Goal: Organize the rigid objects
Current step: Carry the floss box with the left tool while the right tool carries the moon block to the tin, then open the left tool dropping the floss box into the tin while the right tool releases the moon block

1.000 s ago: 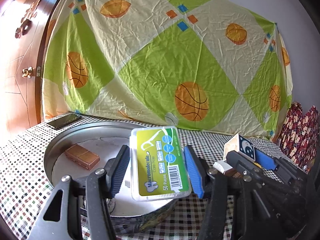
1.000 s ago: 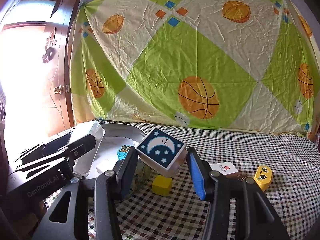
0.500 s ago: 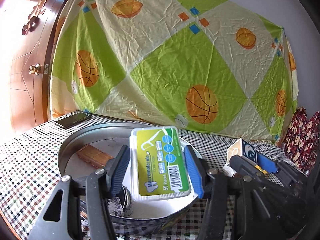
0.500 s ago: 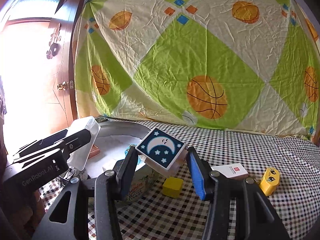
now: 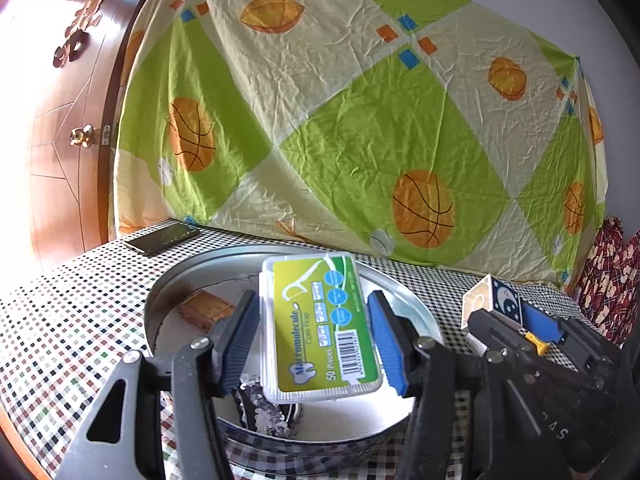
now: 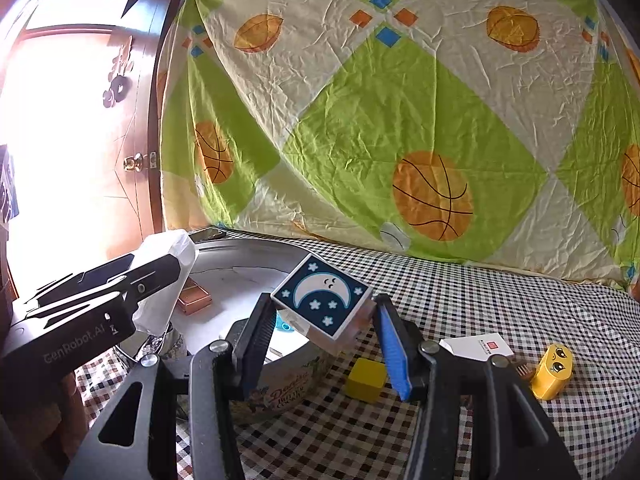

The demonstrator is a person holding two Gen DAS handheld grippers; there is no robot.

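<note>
I hold one thing in each hand, and both hang over the round tin point(image 5: 172, 296) that sits near the left edge of the table point(image 6: 500, 300). My left gripper point(image 5: 310, 340) is squeezed about halfway shut on the floss box point(image 5: 316, 324), a flat clear case with a green and yellow label, and its long side runs straight away from me, in line with my fingers. It floats right above the white floor of the tin, so the way to go is down. My left hand is the nearer one to the middle of the tin. My right gripper point(image 6: 320, 330) is closed a bit tighter on the moon block point(image 6: 322, 300), a white cube with a dark blue face, a pale moon and small stars. It is tipped, with one corner up, and it hangs over the near right rim of the tin point(image 6: 280, 360), I think just inside it, but the view bends a lot there. A brown flat box point(image 5: 204, 308) lies in the tin on the far left side, clear of both my loads. A yellow cube point(image 6: 366, 380), a white card point(image 6: 478, 346) and a yellow face block point(image 6: 554, 372) wait on the checked cloth to the right of the tin.
</note>
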